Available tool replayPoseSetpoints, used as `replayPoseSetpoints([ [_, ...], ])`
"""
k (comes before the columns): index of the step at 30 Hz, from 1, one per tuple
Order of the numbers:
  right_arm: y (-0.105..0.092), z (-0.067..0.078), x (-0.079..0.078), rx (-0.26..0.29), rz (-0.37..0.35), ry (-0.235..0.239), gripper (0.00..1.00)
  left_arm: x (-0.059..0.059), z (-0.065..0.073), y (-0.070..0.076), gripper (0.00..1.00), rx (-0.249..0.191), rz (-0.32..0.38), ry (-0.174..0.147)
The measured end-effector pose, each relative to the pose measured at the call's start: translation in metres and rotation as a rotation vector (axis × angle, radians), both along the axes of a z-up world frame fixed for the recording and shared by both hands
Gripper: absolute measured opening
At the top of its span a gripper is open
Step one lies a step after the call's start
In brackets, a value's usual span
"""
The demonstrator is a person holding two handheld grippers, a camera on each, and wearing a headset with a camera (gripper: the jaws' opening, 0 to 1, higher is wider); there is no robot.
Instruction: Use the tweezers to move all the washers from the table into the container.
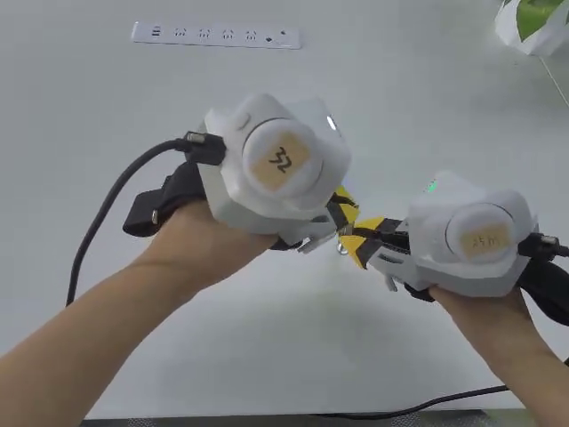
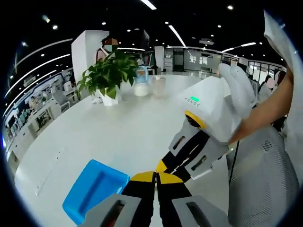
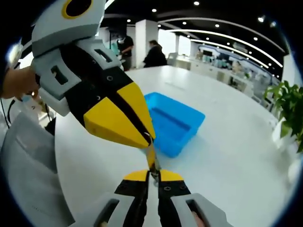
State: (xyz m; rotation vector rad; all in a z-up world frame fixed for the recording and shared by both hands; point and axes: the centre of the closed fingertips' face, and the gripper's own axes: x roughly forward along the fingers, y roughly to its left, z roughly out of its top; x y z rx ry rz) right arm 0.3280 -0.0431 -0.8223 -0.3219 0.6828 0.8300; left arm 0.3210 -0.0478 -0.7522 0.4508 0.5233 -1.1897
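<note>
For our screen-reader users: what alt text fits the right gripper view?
Two shut claws, right claw below and left claw above, with thin tweezers spanning their yellow tips. Behind, a blue container on a white table.

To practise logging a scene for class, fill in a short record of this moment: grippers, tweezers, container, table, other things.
left gripper: jaws shut, tip on one end of the tweezers
right gripper: jaws shut on the other end
tweezers: thin strip held between both grippers, above the table
container: blue, open-topped, on the table beyond the grippers
table: white
other: plant, power strip
</note>
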Motion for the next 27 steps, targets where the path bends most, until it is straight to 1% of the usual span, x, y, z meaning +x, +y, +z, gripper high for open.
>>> replayPoseSetpoints([
  [1, 0.0, -0.001, 0.0, -0.004, 0.003, 0.003, 0.03, 0.001, 0.0, 0.001, 0.0, 0.003, -0.001, -0.003],
  [2, 0.0, -0.004, 0.0, -0.006, 0.013, -0.003, 0.04, -0.001, 0.0, 0.001, 0.0, 0.009, -0.027, -0.004],
  [5, -0.002, -0.001, 0.001, -0.02, 0.026, -0.007, 0.07, 0.0, 0.0, 0.003, 0.0, 0.016, -0.04, -0.005],
  [8, -0.004, -0.001, 0.005, -0.025, 0.037, -0.015, 0.09, -0.002, 0.0, 0.004, 0.0, 0.026, -0.075, -0.006],
  [10, -0.004, -0.002, 0.006, -0.03, 0.059, -0.016, 0.11, -0.003, -0.001, 0.005, 0.0, 0.035, -0.093, -0.009],
  [11, -0.003, -0.002, 0.006, -0.034, 0.083, -0.017, 0.12, -0.002, -0.003, 0.006, 0.0, 0.045, -0.102, -0.011],
  [13, 0.0, -0.002, 0.006, -0.039, 0.116, -0.02, 0.13, -0.004, -0.006, 0.006, 0.0, 0.063, -0.119, -0.018],
  [15, 0.003, -0.003, 0.006, -0.053, 0.139, -0.026, 0.14, -0.007, -0.006, 0.004, 0.0, 0.067, -0.124, -0.022],
  [16, 0.004, -0.003, 0.007, -0.056, 0.153, -0.034, 0.14, -0.008, -0.006, 0.003, 0.0, 0.066, -0.128, -0.023],
  [17, 0.005, -0.005, 0.007, -0.064, 0.169, -0.03, 0.14, -0.009, -0.006, 0.002, 0.0, 0.068, -0.13, -0.026],
  [18, 0.006, -0.006, 0.007, -0.066, 0.172, -0.029, 0.13, -0.009, -0.006, 0.002, 0.0, 0.073, -0.135, -0.034],
  [19, 0.008, -0.006, 0.006, -0.073, 0.198, -0.03, 0.11, -0.009, -0.006, 0.001, 0.0, 0.081, -0.138, -0.045],
  [20, 0.009, -0.006, 0.005, -0.077, 0.205, -0.034, 0.07, -0.008, -0.006, 0.002, 0.0, 0.089, -0.139, -0.048],
  [21, 0.01, -0.006, 0.004, -0.08, 0.212, -0.038, 0.07, -0.007, -0.007, 0.003, 0.0, 0.097, -0.14, -0.051],
  [22, 0.01, -0.006, 0.002, -0.09, 0.235, -0.048, 0.07, -0.007, -0.007, 0.003, 0.0, 0.095, -0.144, -0.044],
  [23, 0.01, -0.006, 0.002, -0.088, 0.235, -0.047, 0.07, -0.008, -0.007, 0.003, 0.0, 0.094, -0.147, -0.04],
  [25, 0.009, -0.006, 0.002, -0.082, 0.212, -0.024, 0.06, -0.008, -0.008, 0.002, 0.0, 0.095, -0.158, -0.047],
  [27, 0.009, -0.007, 0.001, -0.088, 0.216, -0.03, 0.06, -0.009, -0.008, 0.001, 0.0, 0.1, -0.165, -0.052],
])
